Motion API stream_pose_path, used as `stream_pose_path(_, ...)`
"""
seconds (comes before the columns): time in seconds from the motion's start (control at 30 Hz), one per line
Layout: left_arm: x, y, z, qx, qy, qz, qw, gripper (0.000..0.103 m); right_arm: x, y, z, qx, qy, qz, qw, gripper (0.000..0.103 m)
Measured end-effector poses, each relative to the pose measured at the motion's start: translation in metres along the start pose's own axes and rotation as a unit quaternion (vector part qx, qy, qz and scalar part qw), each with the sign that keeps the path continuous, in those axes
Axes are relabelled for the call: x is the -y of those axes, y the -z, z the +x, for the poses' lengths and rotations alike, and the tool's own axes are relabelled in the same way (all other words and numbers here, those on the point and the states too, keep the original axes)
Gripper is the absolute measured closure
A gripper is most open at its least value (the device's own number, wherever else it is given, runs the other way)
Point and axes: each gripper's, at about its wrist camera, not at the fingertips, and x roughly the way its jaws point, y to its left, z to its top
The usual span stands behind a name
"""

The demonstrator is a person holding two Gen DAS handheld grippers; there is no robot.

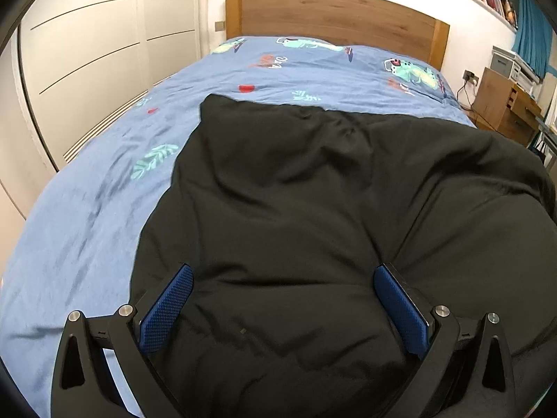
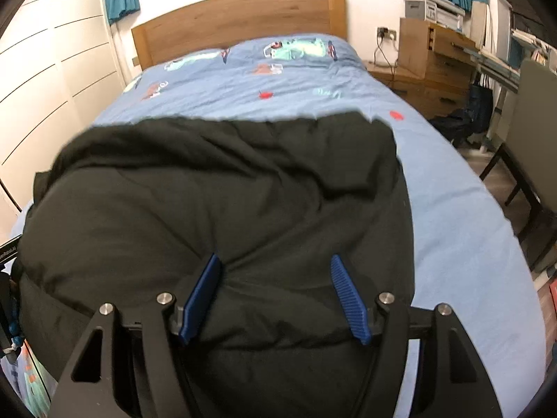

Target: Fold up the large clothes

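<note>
so both the left gripper (image 1: pixel 283 275) and right gripper (image 2: pixel 275 266) have jaws spread wide over the black garment (image 1: pixel 313 209) filling the lower frame on the blue bed (image 1: pixel 87 209), and honestly that puffy fabric could bunch or slip once pinched

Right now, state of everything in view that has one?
Puffy black garment: bunched and creased on the bed, bulging between both grippers' fingers.
Blue patterned duvet: spread over the bed, wrinkled.
Left gripper: jaws wide, garment between them; grip unclear.
Right gripper: jaws wide, garment between them; grip unclear.
</note>
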Motion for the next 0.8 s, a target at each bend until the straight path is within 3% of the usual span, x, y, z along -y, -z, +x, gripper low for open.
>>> stream_pose_path(0.2, 0.001, 0.016, -0.021, 0.02, -0.017, 0.006, 0.9997, 0.001, 0.018, 0.022, -0.008, 0.003, 0.035, 0.014, 0.999, 0.038)
stream_pose_path(0.53, -0.006, 0.056, -0.081, 0.051, -0.019, 0.014, 0.9984, 0.001, 0.018, 0.065, -0.057, 0.012, 0.052, 0.016, 0.998, 0.038)
stream_pose_path(0.63, -0.013, 0.069, -0.106, 0.048, -0.009, 0.014, 0.9987, 0.001, 0.014, 0.083, -0.085, 0.009, 0.041, 0.015, 0.999, 0.038)
stream_pose_path(0.8, -0.053, 0.079, -0.127, 0.032, 0.043, -0.024, 0.9983, 0.001, 0.025, 0.096, -0.117, 0.004, 0.001, 0.046, 0.999, 0.038)
